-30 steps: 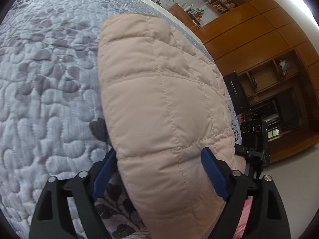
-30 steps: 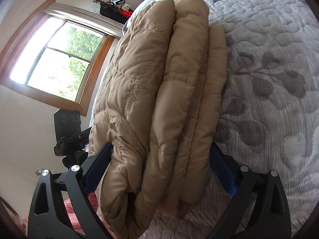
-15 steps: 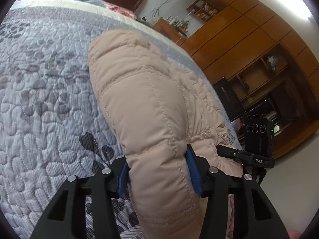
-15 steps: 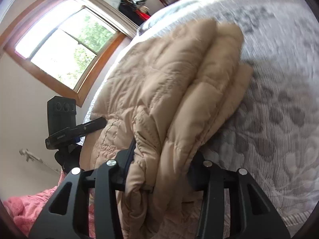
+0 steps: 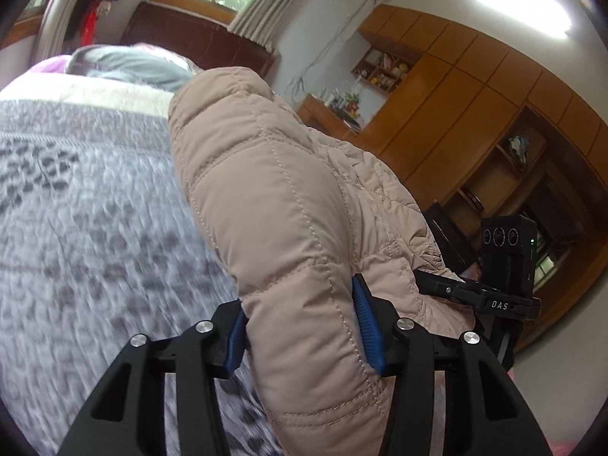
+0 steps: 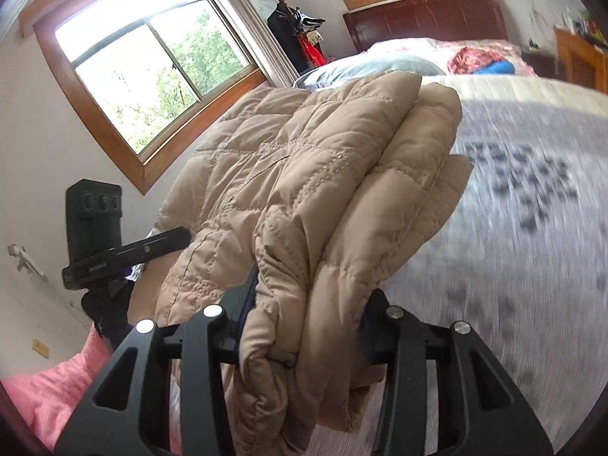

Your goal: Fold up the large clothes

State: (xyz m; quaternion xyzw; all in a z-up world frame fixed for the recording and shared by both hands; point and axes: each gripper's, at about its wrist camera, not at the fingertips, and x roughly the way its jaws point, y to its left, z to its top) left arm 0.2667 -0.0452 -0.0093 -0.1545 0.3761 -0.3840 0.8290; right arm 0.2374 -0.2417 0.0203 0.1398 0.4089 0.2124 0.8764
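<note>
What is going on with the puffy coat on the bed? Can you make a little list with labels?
setting: bedroom, grey patterned bedspread
garment: beige quilted coat, folded into thick layers
left gripper: shut on one end of the coat
right gripper: shut on the other end, several layers stacked between its fingers
coat position: far end appears raised above the bedspread
background: wooden wardrobe, window, dark headboard
blur: bedspread smeared in both views
</note>
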